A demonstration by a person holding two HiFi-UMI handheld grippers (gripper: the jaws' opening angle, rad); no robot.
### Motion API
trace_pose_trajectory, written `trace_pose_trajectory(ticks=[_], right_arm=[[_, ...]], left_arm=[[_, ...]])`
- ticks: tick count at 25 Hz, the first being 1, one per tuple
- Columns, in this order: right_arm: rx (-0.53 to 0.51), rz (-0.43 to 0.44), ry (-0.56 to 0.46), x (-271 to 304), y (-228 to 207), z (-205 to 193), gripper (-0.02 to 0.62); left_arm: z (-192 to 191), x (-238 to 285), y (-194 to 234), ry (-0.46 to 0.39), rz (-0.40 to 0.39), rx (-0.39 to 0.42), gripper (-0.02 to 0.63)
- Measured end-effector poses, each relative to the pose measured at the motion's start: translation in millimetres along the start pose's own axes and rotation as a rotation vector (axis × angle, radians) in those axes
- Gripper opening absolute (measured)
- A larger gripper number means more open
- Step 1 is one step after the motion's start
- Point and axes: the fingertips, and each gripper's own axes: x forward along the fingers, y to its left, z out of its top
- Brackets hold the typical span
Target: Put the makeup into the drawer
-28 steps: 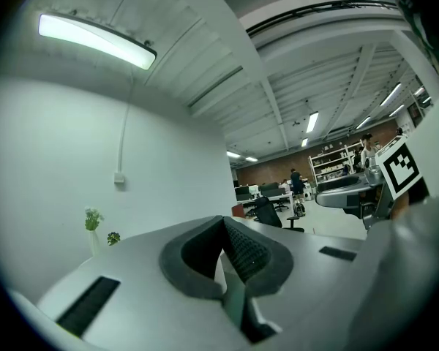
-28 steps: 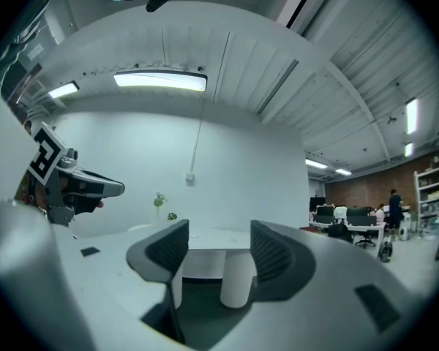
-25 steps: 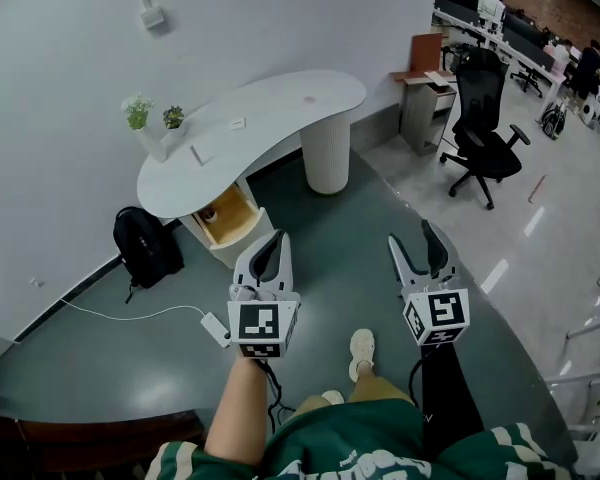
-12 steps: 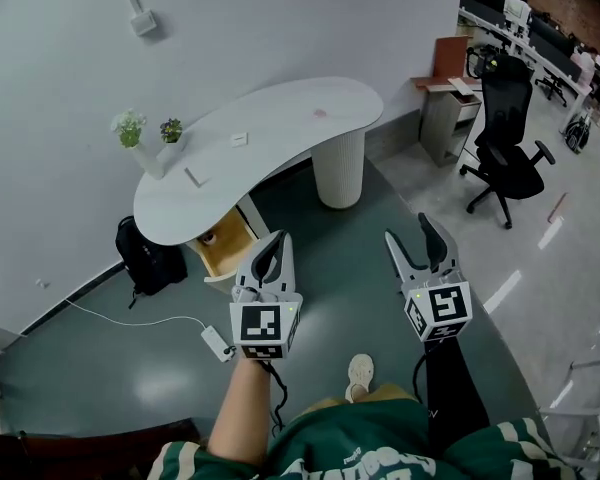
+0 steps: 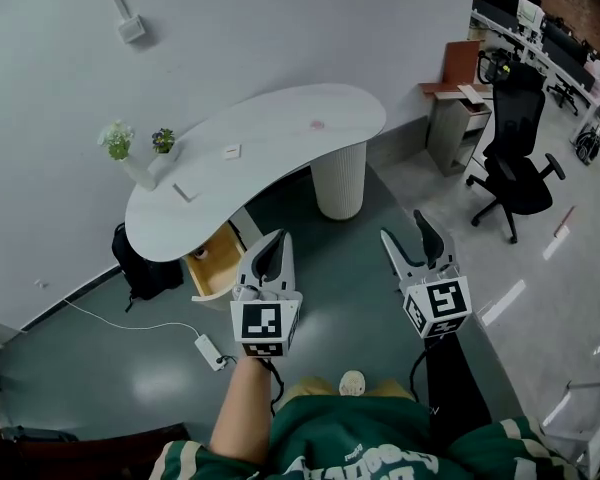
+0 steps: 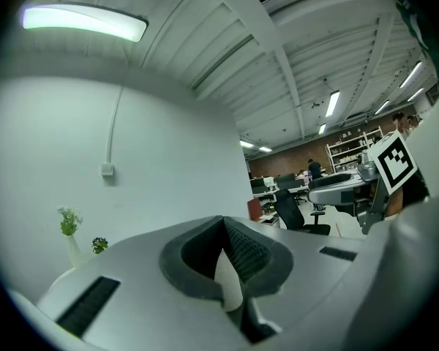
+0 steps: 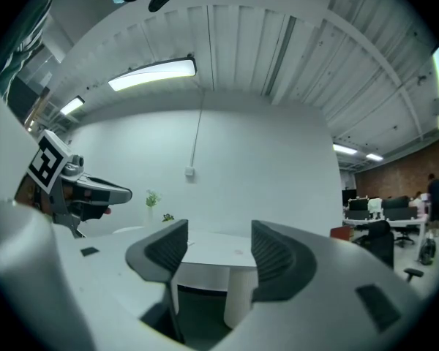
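A white curved bench (image 5: 280, 133) stands by the far wall, with a vase of flowers (image 5: 120, 150) and a small plant (image 5: 162, 140) at its left end. A black backpack (image 5: 140, 266) sits left of it on the floor. Nearer lies what looks like a power strip (image 5: 209, 351). An office chair (image 5: 520, 163) stands far right.

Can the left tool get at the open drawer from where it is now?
Probably not yet. The left tool hangs level, shut, short of the table, and the drawer sits lower, under its top. Only bare floor lies between, so stepping closer should do.
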Motion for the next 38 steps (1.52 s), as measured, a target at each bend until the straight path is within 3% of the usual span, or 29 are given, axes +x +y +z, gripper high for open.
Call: trace_pose_trajectory(ticks=[7,13,23,27,38], right_arm=[[0.000,-0.008,-0.018,25,-24,5,0.282],[-0.012,-0.010,-0.014,68,-39,-4,0.285],[-0.056,-0.016,0.022,194,-76,1,0.296],[-0.061,-0.024,0.037,250,-90,1,0.295],[-0.063,0.034,0.087,391,-97,-17,0.295]], left_arm=[[16,33,8,-0.031,-0.004,0.008,-0.002],[6,79,35,-0.023,0.009,0.001,-0.002],[2,210,92,-0.020,-0.060,-0.056,-0.002],[8,264,113,-0.032,-0.114,-0.038,-0.002],[-3,378,183,-0.026,-0.155,-0.087,-0.002]])
